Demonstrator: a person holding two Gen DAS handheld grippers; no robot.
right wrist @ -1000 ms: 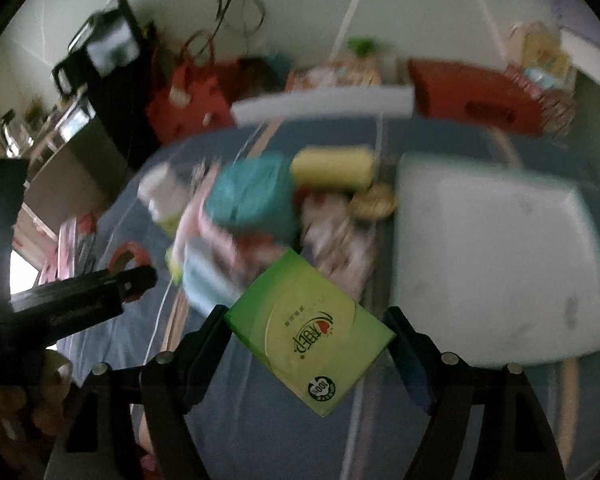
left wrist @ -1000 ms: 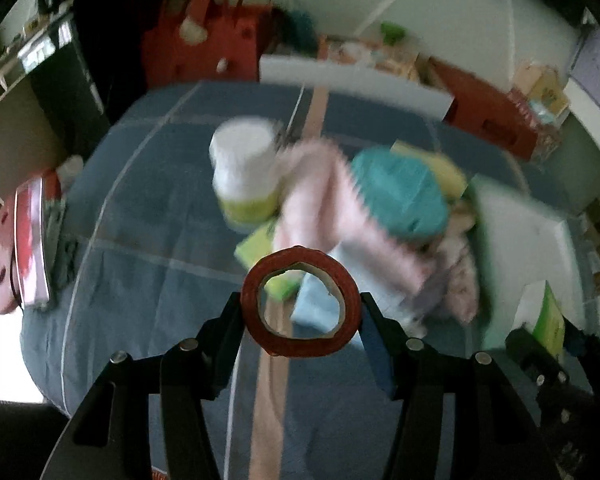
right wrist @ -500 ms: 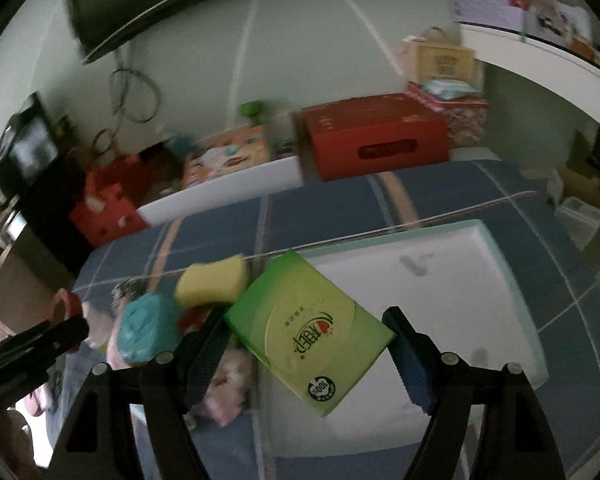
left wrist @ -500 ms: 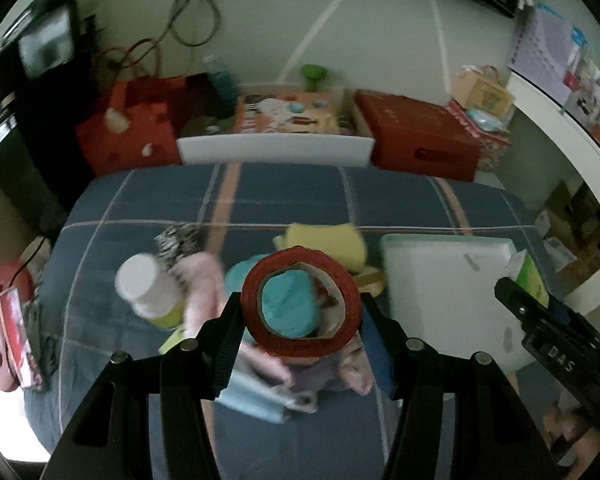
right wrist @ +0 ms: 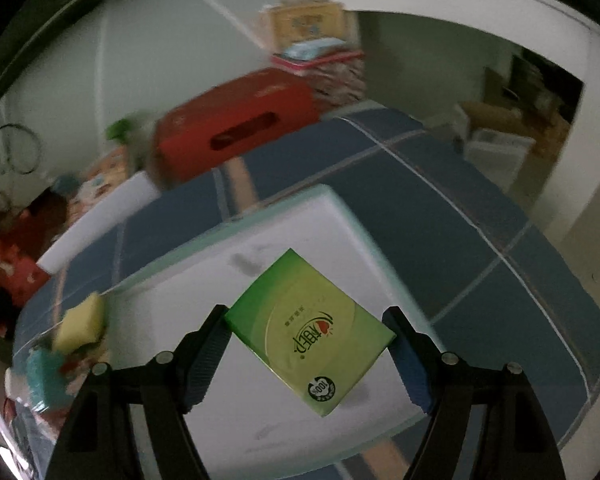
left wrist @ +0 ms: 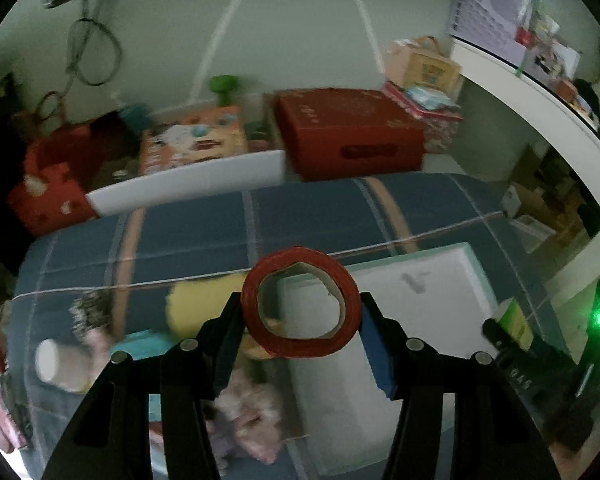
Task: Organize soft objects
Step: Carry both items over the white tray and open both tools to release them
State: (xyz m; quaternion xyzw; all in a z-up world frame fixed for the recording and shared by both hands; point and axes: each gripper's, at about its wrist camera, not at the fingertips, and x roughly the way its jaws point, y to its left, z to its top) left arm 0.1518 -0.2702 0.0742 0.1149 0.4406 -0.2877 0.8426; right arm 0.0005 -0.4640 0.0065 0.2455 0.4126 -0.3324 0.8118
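My left gripper [left wrist: 300, 322] is shut on a red tape roll [left wrist: 348, 312] and holds it above the left edge of a white tray [left wrist: 428, 284] on the blue bed. My right gripper [right wrist: 308, 332] is shut on a green tissue pack [right wrist: 308, 328] and holds it over the same white tray [right wrist: 284, 240]. A pile of soft things lies left of the tray: a yellow sponge [left wrist: 196, 300] [right wrist: 80, 324], a teal cloth [left wrist: 148, 348] [right wrist: 44, 376] and pink fabric [left wrist: 252, 420]. The right gripper with the green pack shows at the right in the left wrist view [left wrist: 516, 324].
A white cup [left wrist: 60, 364] lies on its side left of the pile. A red box [left wrist: 348, 132] [right wrist: 236, 128], a white board [left wrist: 188, 188] and more boxes stand beyond the far edge of the blue bed [right wrist: 480, 220]. A white counter [left wrist: 540, 96] runs along the right.
Both grippers have swung right and risen, from over the pile to over the white tray. Each still holds its object.
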